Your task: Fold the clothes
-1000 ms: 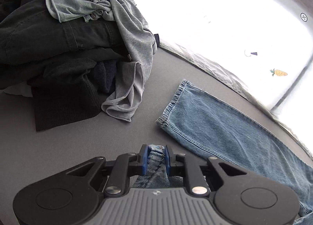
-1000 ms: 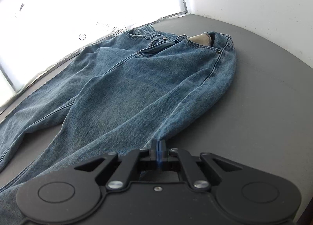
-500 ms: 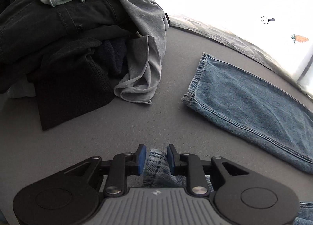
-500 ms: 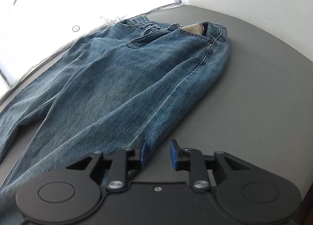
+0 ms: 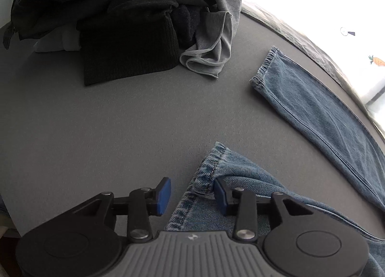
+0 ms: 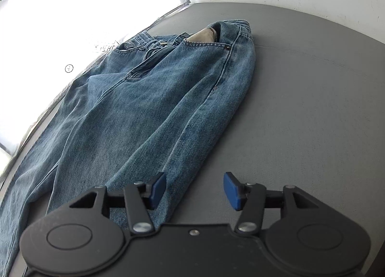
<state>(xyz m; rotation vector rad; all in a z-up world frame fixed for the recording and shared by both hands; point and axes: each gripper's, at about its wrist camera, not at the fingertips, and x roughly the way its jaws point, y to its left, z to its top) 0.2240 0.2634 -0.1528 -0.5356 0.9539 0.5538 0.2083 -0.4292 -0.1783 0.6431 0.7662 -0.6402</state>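
Faded blue denim jeans (image 6: 154, 99) spread flat on the grey felt-like tabletop (image 5: 108, 120), waistband far, legs running toward the cameras. Left gripper (image 5: 192, 191) opening, blue pads apart, nearer hem just between them but no longer pinched. Right gripper (image 6: 195, 189) likewise opening, only the side seam's edge under its left pad. Best now to let both jaws clear the cloth fully, lift straight off without dragging the denim, then smooth the leg before the next fold. Heap of dark and grey garments (image 5: 134, 19) well apart.
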